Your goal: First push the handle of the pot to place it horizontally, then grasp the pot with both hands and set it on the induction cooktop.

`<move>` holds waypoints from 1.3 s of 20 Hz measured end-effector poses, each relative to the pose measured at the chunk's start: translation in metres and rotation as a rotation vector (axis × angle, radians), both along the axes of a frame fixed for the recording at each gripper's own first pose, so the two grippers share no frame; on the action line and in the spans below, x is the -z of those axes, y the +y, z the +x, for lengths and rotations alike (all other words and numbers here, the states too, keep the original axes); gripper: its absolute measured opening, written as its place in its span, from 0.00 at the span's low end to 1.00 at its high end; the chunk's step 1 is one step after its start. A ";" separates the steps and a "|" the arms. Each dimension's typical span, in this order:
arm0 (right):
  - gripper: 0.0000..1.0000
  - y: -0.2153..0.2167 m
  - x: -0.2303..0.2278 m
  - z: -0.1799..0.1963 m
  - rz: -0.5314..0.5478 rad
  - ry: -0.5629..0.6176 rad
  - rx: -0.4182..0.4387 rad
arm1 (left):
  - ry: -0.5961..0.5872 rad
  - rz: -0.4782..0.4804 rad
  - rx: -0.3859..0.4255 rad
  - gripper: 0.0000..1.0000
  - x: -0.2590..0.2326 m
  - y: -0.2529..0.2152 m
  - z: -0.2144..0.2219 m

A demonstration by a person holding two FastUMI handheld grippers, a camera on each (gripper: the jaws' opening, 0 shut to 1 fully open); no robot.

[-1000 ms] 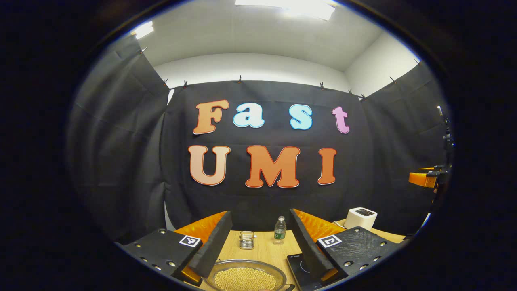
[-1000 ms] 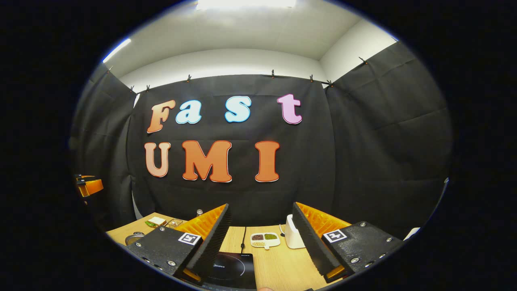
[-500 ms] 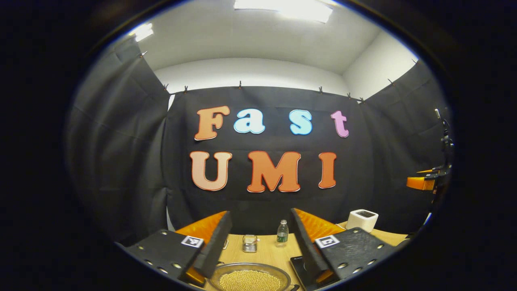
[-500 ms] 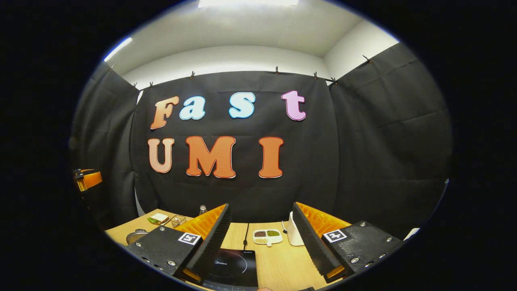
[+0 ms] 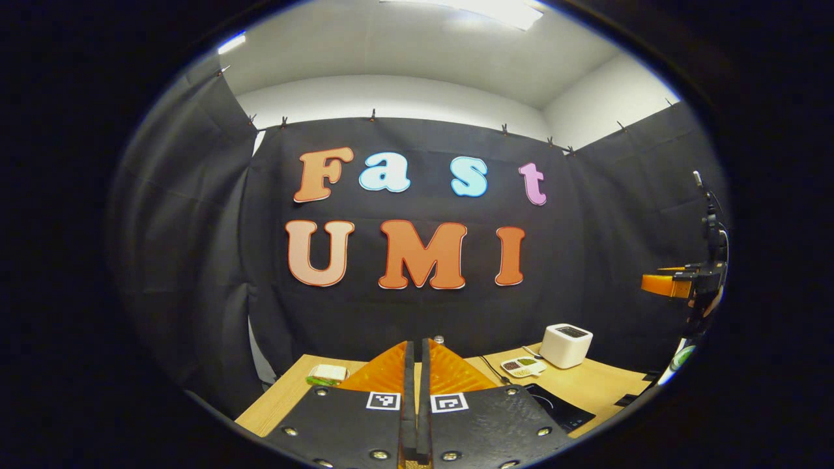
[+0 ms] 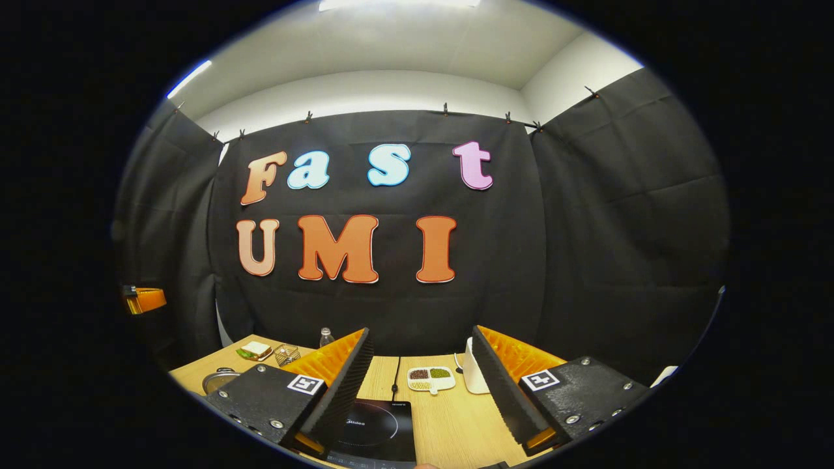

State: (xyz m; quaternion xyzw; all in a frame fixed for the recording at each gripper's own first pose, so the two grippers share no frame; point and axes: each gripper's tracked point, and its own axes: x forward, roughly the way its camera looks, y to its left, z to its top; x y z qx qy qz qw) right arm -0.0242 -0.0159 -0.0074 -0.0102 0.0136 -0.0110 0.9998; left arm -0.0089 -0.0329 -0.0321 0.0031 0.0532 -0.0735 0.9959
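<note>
Jaws: left gripper (image 5: 416,397) pressed together, empty; right gripper (image 6: 420,384) spread, empty. Pot (image 6: 218,379): rim at surface's left edge, untouched. Induction cooktop (image 6: 381,433): below right jaws. Step, judged: handle push pending. Next: closed left jaws descend beside handle.

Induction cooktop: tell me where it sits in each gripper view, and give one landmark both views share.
Left gripper view: the induction cooktop lies low on the right, on the wooden table, partly behind the left gripper, whose fingers are shut.
Right gripper view: the cooktop lies at bottom centre, between the open fingers of the right gripper.
Shared landmark: the small dish of beans, just beyond the cooktop.
</note>
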 end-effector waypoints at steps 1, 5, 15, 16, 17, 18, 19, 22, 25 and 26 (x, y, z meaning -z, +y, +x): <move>0.95 0.000 0.000 0.000 -0.001 0.000 0.002 | 0.018 0.004 0.012 0.02 0.009 -0.004 -0.002; 0.94 0.000 0.003 0.001 0.002 -0.001 0.000 | 0.100 0.014 0.050 0.02 0.046 -0.015 -0.014; 0.94 -0.007 0.006 -0.002 -0.011 0.000 0.007 | 0.285 -0.008 0.080 0.02 0.126 -0.011 -0.050; 0.94 -0.008 0.006 -0.001 -0.011 0.000 0.011 | 0.314 -0.019 0.089 0.02 0.139 -0.013 -0.058; 0.95 -0.009 0.008 0.000 -0.011 0.000 0.012 | 0.342 -0.041 0.099 0.02 0.148 -0.016 -0.064; 0.95 -0.010 0.009 0.001 -0.015 0.001 0.015 | 0.365 -0.056 0.102 0.02 0.156 -0.017 -0.070; 0.95 -0.010 0.011 0.002 -0.018 0.003 0.018 | 0.379 -0.055 0.101 0.02 0.163 -0.017 -0.074; 0.95 -0.005 0.021 0.007 -0.017 0.022 0.010 | 0.424 -0.038 0.106 0.02 0.187 -0.017 -0.088; 0.95 -0.002 0.032 0.012 -0.008 0.046 -0.003 | 0.518 -0.045 0.119 0.02 0.222 -0.021 -0.113; 0.95 -0.002 0.034 0.014 -0.006 0.053 -0.003 | 0.553 -0.045 0.124 0.02 0.234 -0.020 -0.119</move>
